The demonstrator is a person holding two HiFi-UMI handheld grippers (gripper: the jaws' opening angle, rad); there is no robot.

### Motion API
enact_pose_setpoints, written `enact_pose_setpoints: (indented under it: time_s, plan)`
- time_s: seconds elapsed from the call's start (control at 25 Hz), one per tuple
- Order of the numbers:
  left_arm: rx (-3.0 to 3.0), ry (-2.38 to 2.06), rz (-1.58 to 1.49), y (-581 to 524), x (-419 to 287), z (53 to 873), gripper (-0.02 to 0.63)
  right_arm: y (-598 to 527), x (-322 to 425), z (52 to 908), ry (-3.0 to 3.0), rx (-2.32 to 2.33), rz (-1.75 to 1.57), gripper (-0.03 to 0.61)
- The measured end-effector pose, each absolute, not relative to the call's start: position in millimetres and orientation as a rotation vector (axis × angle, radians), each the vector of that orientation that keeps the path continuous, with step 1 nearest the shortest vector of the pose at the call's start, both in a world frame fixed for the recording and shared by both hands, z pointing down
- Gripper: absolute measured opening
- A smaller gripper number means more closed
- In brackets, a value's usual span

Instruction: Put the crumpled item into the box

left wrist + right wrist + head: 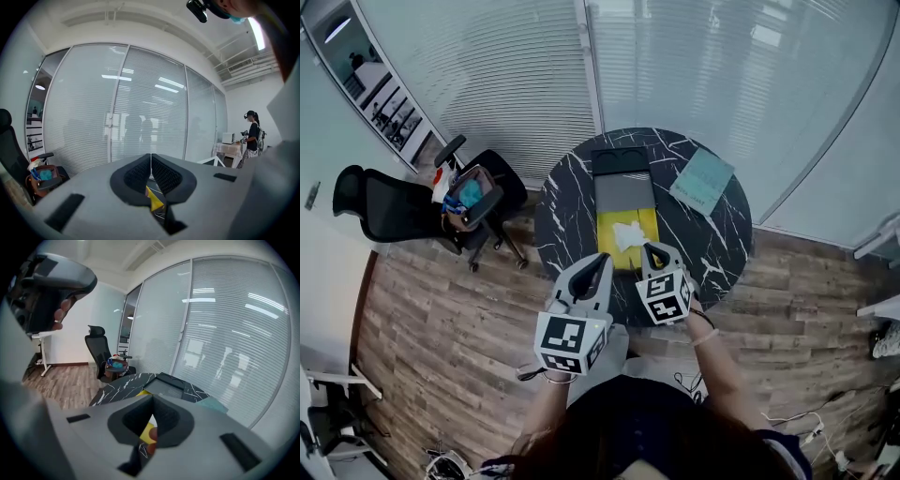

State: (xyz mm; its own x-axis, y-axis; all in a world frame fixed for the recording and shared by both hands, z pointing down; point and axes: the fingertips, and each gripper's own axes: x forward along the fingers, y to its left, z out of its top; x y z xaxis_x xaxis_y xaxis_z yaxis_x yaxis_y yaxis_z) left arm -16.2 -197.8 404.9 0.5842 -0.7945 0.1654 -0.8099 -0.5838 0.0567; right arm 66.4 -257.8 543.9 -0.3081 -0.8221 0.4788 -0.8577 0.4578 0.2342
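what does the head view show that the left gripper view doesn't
Only the head view: the whole round marble table, the box, the white crumpled item lying on the yellow sheet, a teal pad, and the right tongs.
Only the left gripper view: a distant person beside a white table, and the ceiling lights.
Both: the left tongs, shut on nothing, a bit of the yellow sheet, the blinds, and the bag on a chair.

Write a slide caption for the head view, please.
Both shut, left gripper and right gripper hover over a marble table; white crumpled item lies on yellow surface.
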Motion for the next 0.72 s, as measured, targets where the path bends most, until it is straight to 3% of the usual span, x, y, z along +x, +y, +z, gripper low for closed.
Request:
enact_pose_setpoints:
  time_s: [0.72]
  plan:
    - [2.708,-1.394,0.162,-168.2,-14.9,391.7,0.029,-201.2,69.2,471.8,-2.270,1.533,0.001,0.024]
